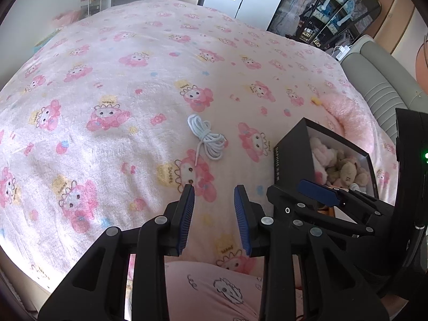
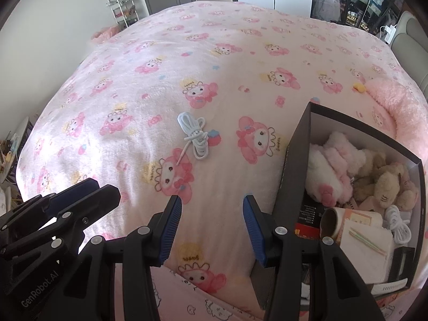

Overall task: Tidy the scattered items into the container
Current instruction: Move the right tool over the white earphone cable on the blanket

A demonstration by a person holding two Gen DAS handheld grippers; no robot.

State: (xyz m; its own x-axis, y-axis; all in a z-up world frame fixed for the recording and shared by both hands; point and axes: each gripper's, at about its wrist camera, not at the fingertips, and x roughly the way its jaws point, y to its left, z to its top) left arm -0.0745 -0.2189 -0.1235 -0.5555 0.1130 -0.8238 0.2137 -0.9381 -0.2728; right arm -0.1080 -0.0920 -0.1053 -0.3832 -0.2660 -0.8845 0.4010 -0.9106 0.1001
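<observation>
At the far left a wire rack (image 2: 120, 5) is standing against the wall, beyond the foot of the bed; the pink cartoon-print blanket (image 1: 112, 61) is spreading across nearly everything in both views; the left gripper (image 1: 214, 190) is hanging over it with its blue pads standing apart and nothing between them, pointing toward the coiled white cord (image 1: 207, 136), which is lying alone on the blanket, well apart from the pads and with only bare fabric in between; to the right of the cord the black box (image 2: 297, 144) is sitting open on the blanket, already holding plush toys (image 2: 374, 174), a cardboard roll (image 2: 333, 220) and another white cord (image 2: 398, 223); the right gripper (image 2: 212, 200) is hovering just left of the box's near corner, its jaws gaping wide and empty, and from the left wrist view it is partly covering the box's near edge; further right a small yellow item (image 2: 359, 86) is lying beside a fluffy pink pillow (image 2: 396, 107); a grey padded headboard (image 1: 379, 80) is closing off the bed's right side; a person's pink printed clothing (image 1: 214, 291) is showing beneath both grippers.
</observation>
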